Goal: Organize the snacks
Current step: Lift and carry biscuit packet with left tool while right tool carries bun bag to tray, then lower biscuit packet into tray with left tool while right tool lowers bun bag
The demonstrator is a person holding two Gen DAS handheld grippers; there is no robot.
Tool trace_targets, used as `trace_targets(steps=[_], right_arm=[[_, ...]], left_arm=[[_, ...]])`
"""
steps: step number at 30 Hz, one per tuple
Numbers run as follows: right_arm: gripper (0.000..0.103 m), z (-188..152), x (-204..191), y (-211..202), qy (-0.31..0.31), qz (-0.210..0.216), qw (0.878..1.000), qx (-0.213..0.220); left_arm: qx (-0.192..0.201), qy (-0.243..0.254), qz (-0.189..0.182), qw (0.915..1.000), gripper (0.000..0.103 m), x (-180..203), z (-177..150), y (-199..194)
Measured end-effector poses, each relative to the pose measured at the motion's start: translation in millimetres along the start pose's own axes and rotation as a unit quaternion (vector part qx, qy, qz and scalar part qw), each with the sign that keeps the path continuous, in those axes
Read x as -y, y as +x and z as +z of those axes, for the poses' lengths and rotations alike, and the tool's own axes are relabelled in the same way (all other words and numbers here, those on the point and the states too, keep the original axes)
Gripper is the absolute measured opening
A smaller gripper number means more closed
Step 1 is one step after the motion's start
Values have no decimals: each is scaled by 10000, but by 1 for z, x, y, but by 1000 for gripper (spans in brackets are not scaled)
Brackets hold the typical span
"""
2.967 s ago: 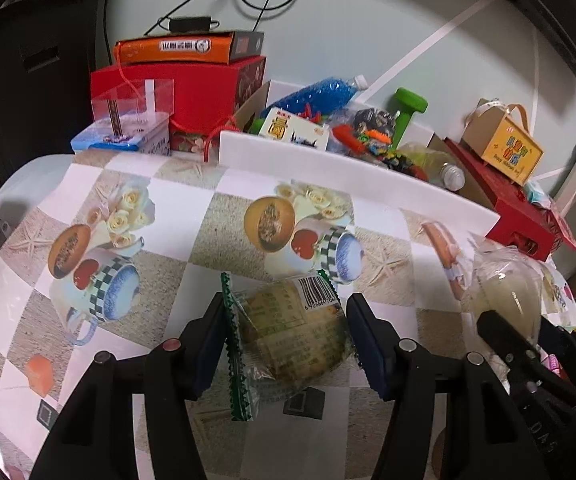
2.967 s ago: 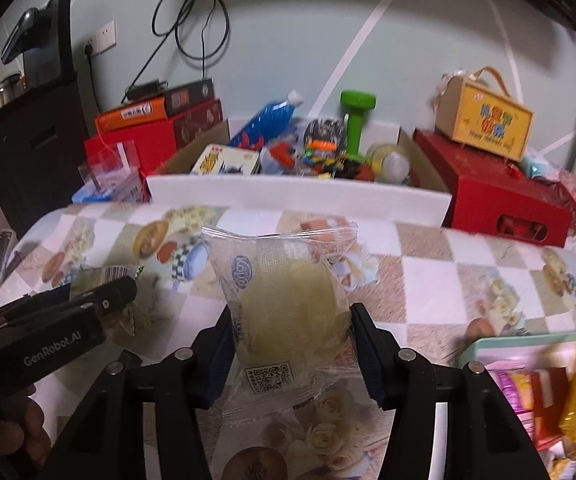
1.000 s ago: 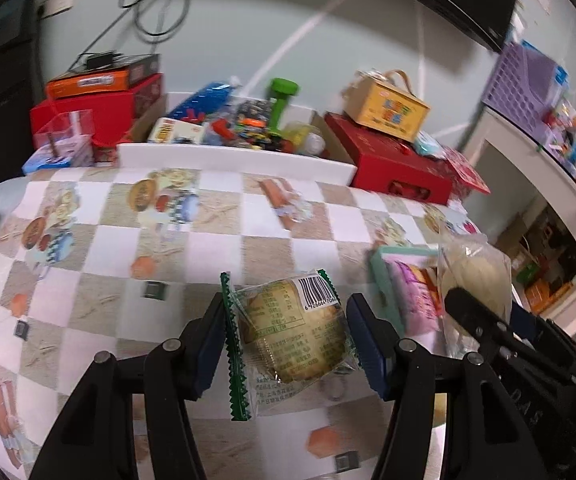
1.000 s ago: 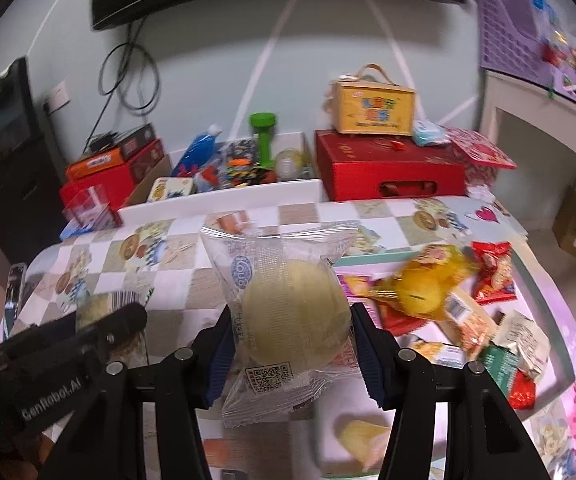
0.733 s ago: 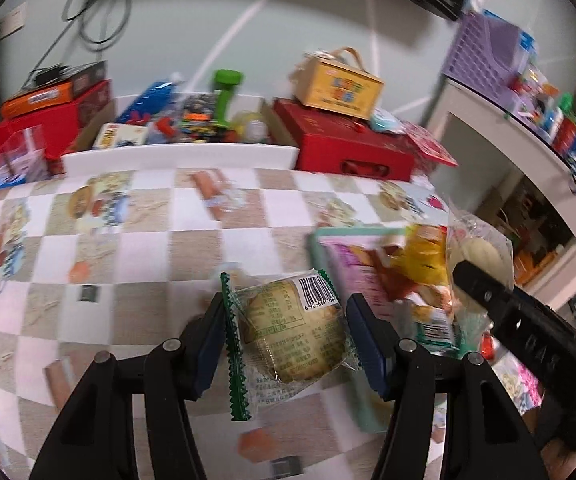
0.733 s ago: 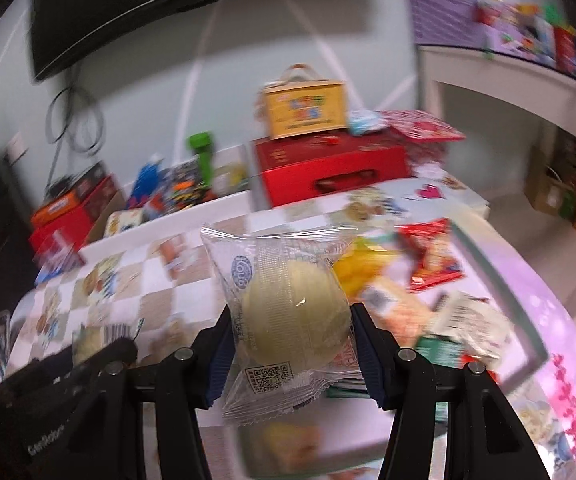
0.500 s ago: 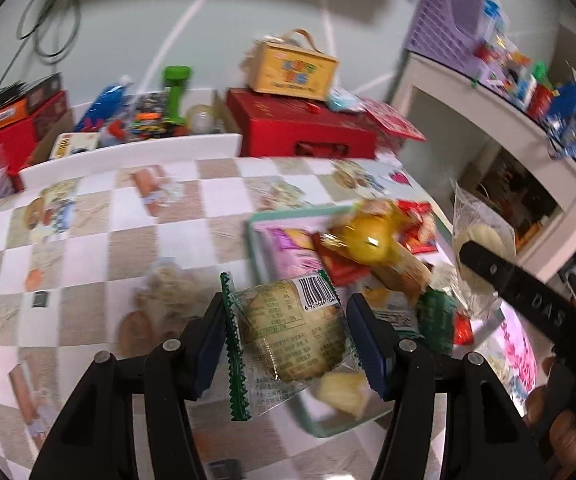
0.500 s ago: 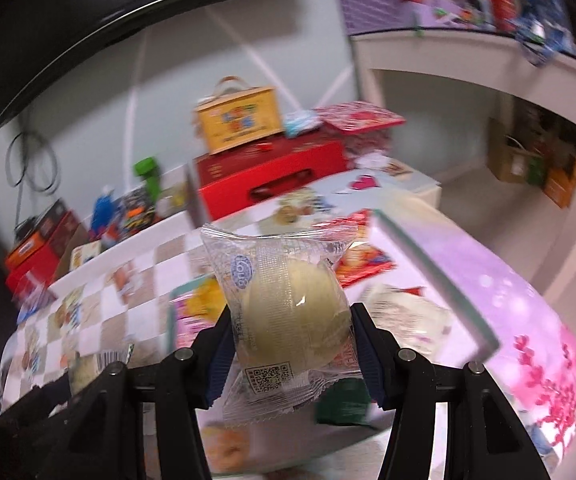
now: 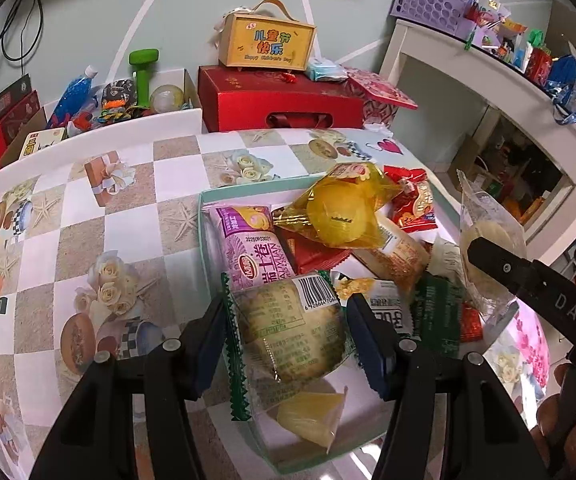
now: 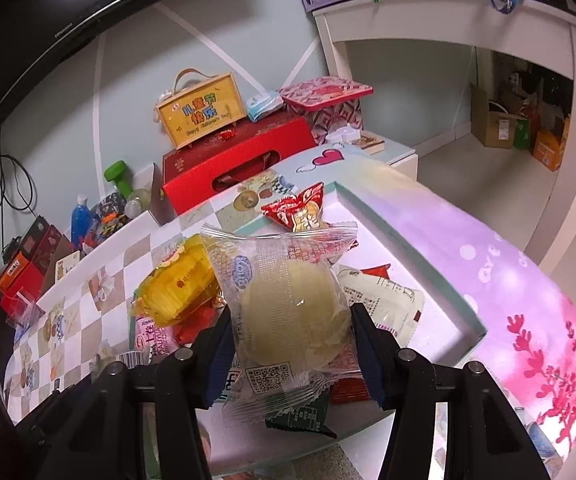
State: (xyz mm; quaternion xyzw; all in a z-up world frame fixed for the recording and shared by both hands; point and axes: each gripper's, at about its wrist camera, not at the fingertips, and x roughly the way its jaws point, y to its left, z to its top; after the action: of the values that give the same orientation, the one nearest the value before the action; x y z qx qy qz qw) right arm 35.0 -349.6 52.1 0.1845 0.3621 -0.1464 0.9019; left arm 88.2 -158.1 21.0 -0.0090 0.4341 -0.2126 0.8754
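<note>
Snacks fill a shallow teal-rimmed tray [image 9: 201, 216] that sits on a table [image 9: 88, 216] covered in a checked cloth printed with roses and cups. Left gripper [image 9: 286, 338] has its two dark fingers pressed against the sides of a green-edged bun packet [image 9: 288, 332] with a barcode, holding it up over the near end of the tray. Right gripper [image 10: 292, 344] clamps a clear-wrapped pale round cake [image 10: 288, 312] with a QR code, also held above the tray; in the left view this cake [image 9: 488, 248] shows at the right edge, over the tray's right side.

Lying in the tray are a yellow packet [image 9: 340, 216] on top of the heap, a pink packet [image 9: 252, 248] along the left wall, a red packet [image 9: 414, 204] toward the far right corner, a dark green packet [image 9: 436, 308] and a pale yellow piece [image 9: 312, 416] at the near end.

Behind the table stand a red box [image 9: 284, 100] with a yellow handled box [image 9: 268, 46] on top, and a green dumbbell [image 9: 143, 68] in an open carton to the left.
</note>
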Motion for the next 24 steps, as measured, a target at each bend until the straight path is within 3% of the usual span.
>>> trace_targets(steps=[24], right_arm=[[58,-12,-34,30,-445,428,9972,-428]], left_arm=[[-170,65,246,9995,61,0,-6,27]])
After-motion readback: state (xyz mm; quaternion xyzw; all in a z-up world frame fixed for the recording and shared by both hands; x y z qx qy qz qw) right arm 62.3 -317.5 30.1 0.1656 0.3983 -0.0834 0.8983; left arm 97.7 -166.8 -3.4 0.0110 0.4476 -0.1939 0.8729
